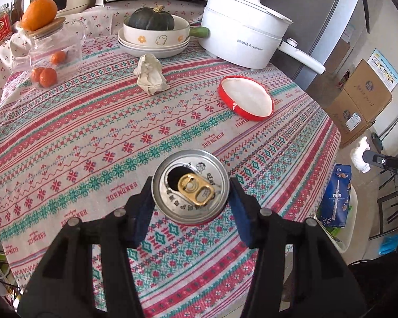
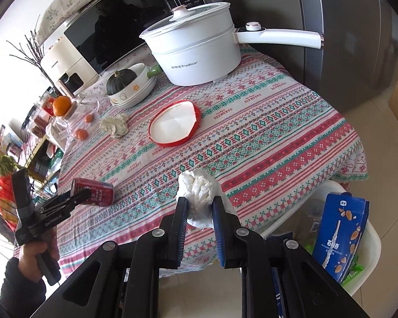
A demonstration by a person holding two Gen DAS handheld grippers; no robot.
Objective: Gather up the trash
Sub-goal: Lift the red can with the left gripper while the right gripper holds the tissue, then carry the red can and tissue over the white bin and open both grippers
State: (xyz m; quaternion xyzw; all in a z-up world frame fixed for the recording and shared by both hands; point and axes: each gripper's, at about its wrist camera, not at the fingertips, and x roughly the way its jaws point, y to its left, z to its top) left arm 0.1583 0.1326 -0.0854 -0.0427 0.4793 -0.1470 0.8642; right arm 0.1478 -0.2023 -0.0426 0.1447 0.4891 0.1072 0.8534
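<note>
An opened red drink can sits between the blue pads of my left gripper, which press on its sides. The right wrist view shows that can tilted and lifted just above the patterned tablecloth. My right gripper is shut on a crumpled white tissue over the table's near edge. On the cloth lie a crumpled beige paper wad and a red round lid with white paper in it.
A white bin beside the table holds a blue snack box. A white electric pot, stacked bowls with a green squash and a glass jar of oranges stand at the back. A grey fridge is on the right.
</note>
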